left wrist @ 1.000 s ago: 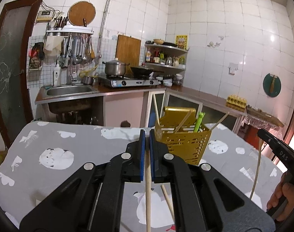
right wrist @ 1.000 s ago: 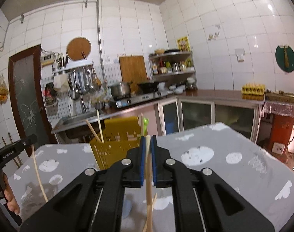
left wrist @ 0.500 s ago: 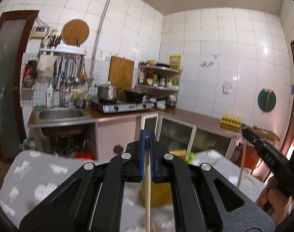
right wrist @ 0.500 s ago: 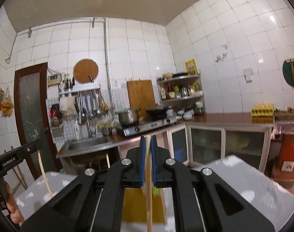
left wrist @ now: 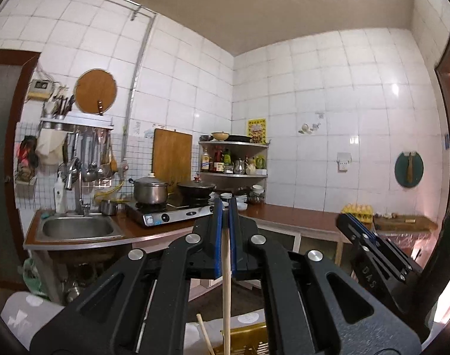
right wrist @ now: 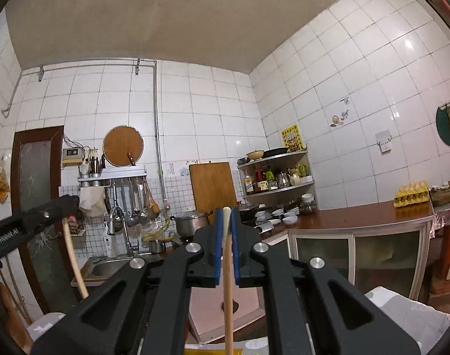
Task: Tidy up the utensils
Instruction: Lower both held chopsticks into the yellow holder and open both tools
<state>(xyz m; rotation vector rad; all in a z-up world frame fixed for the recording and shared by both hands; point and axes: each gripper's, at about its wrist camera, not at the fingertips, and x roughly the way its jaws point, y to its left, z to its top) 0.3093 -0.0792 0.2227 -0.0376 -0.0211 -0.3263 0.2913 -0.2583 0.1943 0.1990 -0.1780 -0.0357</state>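
My left gripper (left wrist: 225, 207) is shut on a pale wooden chopstick (left wrist: 226, 290) that hangs straight down toward the yellow slotted utensil basket (left wrist: 245, 340), whose top edge shows at the bottom. Another chopstick (left wrist: 204, 334) leans in the basket. My right gripper (right wrist: 226, 214) is shut on a second wooden chopstick (right wrist: 228, 295), held upright above the basket's yellow rim (right wrist: 213, 351). Each gripper shows in the other's view: the right one (left wrist: 373, 245) at the right, the left one (right wrist: 41, 216) at the left with its chopstick (right wrist: 74, 263).
Both views look high, at the kitchen wall. A sink (left wrist: 77, 227), a stove with a pot (left wrist: 151, 192) and a corner shelf (left wrist: 234, 159) stand behind. The table's grey patterned cloth (left wrist: 26, 313) shows only at the bottom corners.
Both grippers have risen and tilted upward with their chopsticks. The table and basket have dropped to the bottom edge of both views. Both grips stay shut.
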